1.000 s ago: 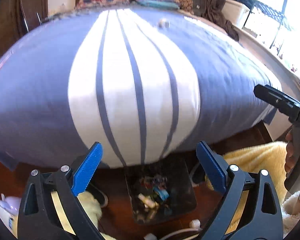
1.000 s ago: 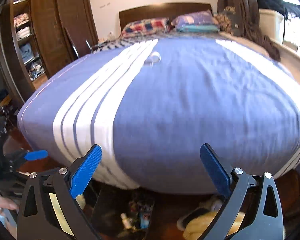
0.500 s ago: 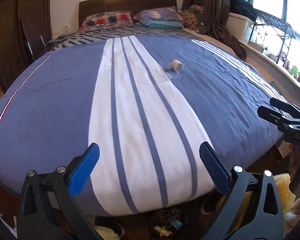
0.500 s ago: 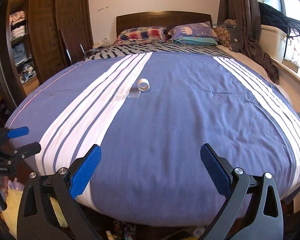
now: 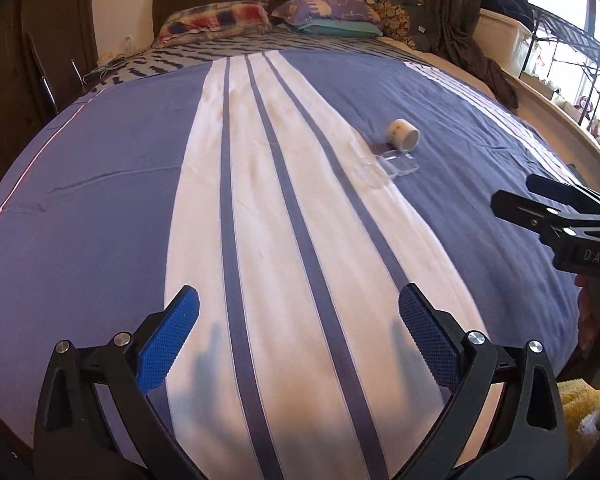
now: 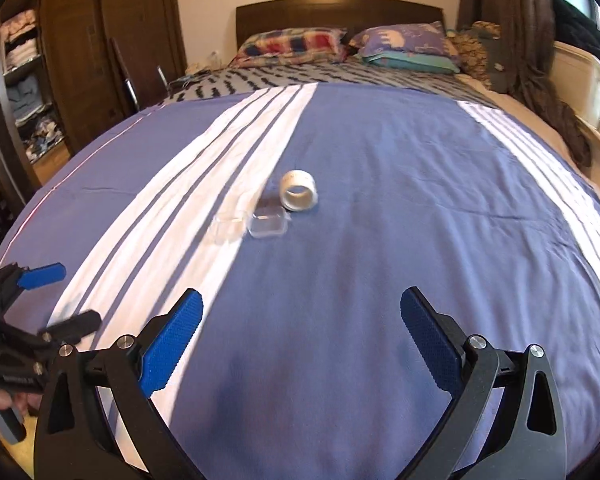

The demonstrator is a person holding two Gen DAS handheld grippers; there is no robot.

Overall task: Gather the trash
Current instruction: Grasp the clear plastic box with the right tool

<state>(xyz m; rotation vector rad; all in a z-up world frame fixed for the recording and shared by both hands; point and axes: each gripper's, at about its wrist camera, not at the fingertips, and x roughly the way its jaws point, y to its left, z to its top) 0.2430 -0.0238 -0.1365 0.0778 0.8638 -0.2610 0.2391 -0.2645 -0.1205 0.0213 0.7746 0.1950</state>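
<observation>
A white tape roll (image 5: 404,135) (image 6: 299,191) lies on its side on the blue and white striped bedspread (image 5: 112,184) (image 6: 420,208), mid-bed. A small clear plastic box (image 5: 396,165) (image 6: 269,223) lies open right in front of it, its clear lid (image 6: 230,227) on the white stripe. My left gripper (image 5: 298,336) is open and empty over the near part of the bed, well short of them. My right gripper (image 6: 300,340) is open and empty, also short of them. Each gripper shows in the other's view: the right one at the right edge (image 5: 556,212), the left one at the left edge (image 6: 44,300).
Pillows (image 6: 292,46) and a dark headboard (image 6: 340,10) stand at the far end. A wooden wardrobe with shelves (image 6: 72,52) is to the left. A brown cloth (image 5: 484,60) hangs over the bed's right side, with a window ledge and rack (image 5: 560,60) beyond.
Both grippers have risen from below the bed's foot, where a floor bin of trash showed, to above the bedspread. The tape roll and clear box now look nearer.
</observation>
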